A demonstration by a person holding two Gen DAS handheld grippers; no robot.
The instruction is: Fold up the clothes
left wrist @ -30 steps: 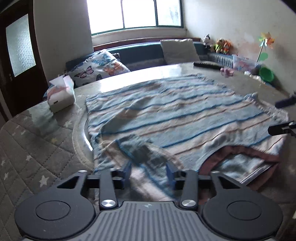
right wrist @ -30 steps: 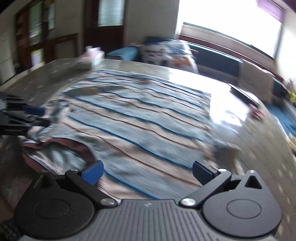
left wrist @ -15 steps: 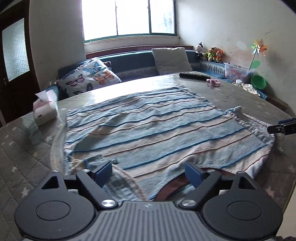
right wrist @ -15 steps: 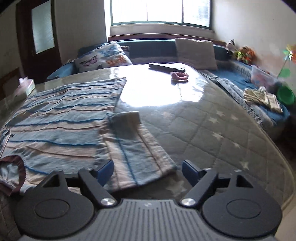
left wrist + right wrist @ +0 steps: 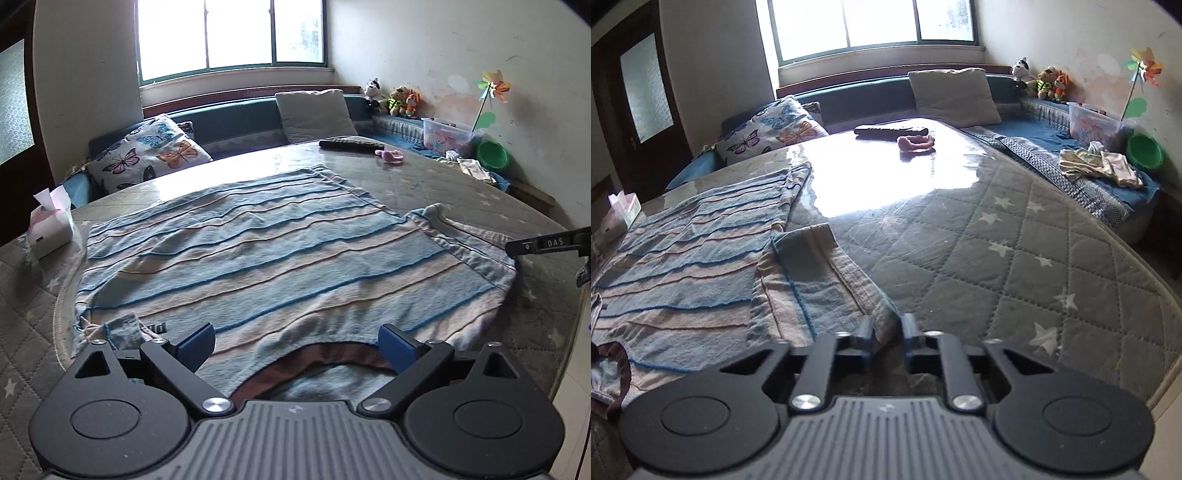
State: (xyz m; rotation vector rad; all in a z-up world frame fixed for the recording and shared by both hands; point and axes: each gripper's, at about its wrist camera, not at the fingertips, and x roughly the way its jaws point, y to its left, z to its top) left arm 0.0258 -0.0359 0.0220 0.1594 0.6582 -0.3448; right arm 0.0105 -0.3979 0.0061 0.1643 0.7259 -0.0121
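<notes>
A blue and cream striped shirt [image 5: 258,254] lies flat on the quilted star-patterned table [image 5: 461,192], brown collar toward me. My left gripper [image 5: 297,343] is open and empty, hovering over the collar [image 5: 314,354]. The left sleeve [image 5: 122,328] lies bunched beside its left finger. In the right wrist view the shirt [image 5: 683,266] lies to the left and its right sleeve [image 5: 812,280] spreads toward me. My right gripper [image 5: 888,332] is shut on the cuff edge of that sleeve. The right gripper's side also shows in the left wrist view [image 5: 546,245].
A tissue box [image 5: 50,232] stands at the table's left. A remote [image 5: 347,144] and a pink item [image 5: 389,156] lie at the far side. A butterfly cushion [image 5: 147,155] and grey pillow [image 5: 314,114] sit on the bench behind. Folded clothes [image 5: 1100,166] and a green bowl [image 5: 1145,151] are at the right.
My left gripper let go of the left sleeve, opened and moved right over the collar. My right gripper swung to the right sleeve and closed on its cuff edge.
</notes>
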